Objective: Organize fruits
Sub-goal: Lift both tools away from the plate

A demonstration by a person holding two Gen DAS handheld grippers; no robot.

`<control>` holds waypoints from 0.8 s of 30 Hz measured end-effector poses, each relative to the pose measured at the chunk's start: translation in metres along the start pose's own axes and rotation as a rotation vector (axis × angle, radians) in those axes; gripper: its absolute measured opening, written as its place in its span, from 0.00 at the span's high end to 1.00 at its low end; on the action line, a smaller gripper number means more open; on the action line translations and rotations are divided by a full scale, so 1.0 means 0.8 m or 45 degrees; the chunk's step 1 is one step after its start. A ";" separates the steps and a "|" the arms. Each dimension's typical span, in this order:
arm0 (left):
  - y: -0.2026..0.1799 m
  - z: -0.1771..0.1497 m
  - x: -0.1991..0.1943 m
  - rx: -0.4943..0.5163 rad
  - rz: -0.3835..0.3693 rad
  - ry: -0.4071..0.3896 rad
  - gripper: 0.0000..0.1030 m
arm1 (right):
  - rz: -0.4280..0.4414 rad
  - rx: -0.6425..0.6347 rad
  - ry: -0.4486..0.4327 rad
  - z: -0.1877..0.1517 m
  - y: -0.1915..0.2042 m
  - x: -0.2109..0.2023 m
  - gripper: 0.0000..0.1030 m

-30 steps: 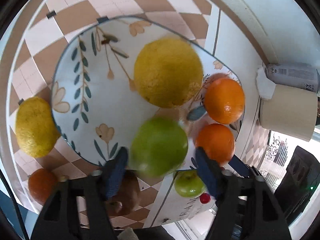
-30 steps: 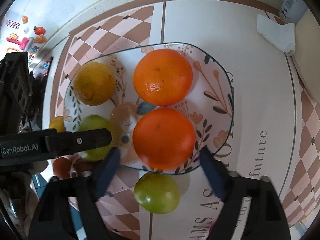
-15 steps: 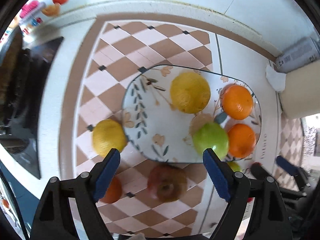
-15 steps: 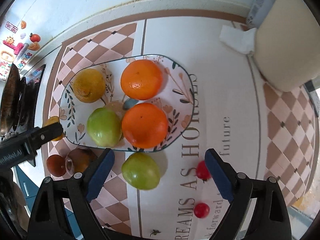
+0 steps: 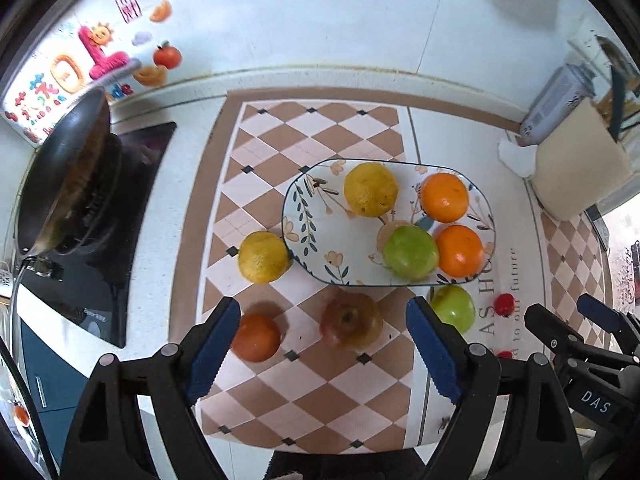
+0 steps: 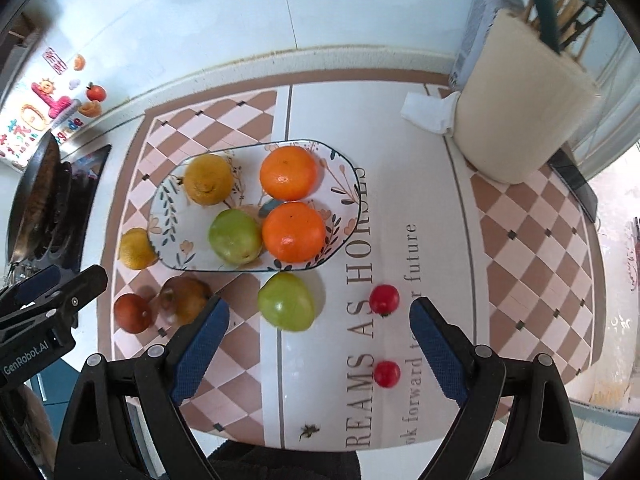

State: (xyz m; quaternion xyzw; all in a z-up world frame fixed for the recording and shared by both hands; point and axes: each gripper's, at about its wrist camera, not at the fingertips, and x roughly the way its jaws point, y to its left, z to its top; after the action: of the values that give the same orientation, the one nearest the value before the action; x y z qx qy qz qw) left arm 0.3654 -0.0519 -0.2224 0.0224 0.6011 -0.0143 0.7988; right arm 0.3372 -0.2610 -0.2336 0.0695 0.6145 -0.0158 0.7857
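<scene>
Currently both grippers, left (image 5: 320, 340) and right (image 6: 318, 340), hang wide-jawed above the plate (image 5: 316, 216).

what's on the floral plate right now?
On the floral plate: one yellow citrus, two oranges and a green apple. Plate surface beneath the fruit is hidden.

The right gripper (image 6: 318, 344) hung over the counter mat (image 6: 532, 248), its blue pads spread wide with nothing between them. Just beyond lay a green apple (image 6: 286, 301) and two cherry tomatoes (image 6: 384, 299), off the plate. The floral plate (image 6: 170, 216) farther back held a lemon (image 6: 208, 179), two oranges (image 6: 289, 173) and another green fruit (image 6: 235, 236). The left gripper (image 6: 44, 304) showed at the near left.
</scene>
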 end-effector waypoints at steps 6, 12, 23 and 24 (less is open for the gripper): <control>0.006 -0.021 -0.039 -0.011 -0.031 -0.063 0.18 | 0.015 -0.001 -0.067 -0.025 0.006 -0.046 0.09; 0.013 -0.043 -0.067 -0.007 -0.015 -0.120 0.18 | 0.007 -0.042 -0.137 -0.048 0.019 -0.088 0.09; 0.014 -0.066 -0.109 0.004 -0.042 -0.187 0.18 | 0.063 -0.045 -0.197 -0.067 0.031 -0.129 0.09; 0.015 -0.066 -0.110 0.004 -0.038 -0.192 0.18 | 0.063 -0.042 -0.198 -0.067 0.030 -0.129 0.09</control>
State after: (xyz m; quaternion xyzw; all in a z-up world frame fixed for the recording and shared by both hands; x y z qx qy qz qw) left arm 0.2908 -0.0378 -0.1525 0.0137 0.5394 -0.0289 0.8414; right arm 0.2632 -0.2363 -0.1442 0.0702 0.5498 0.0085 0.8323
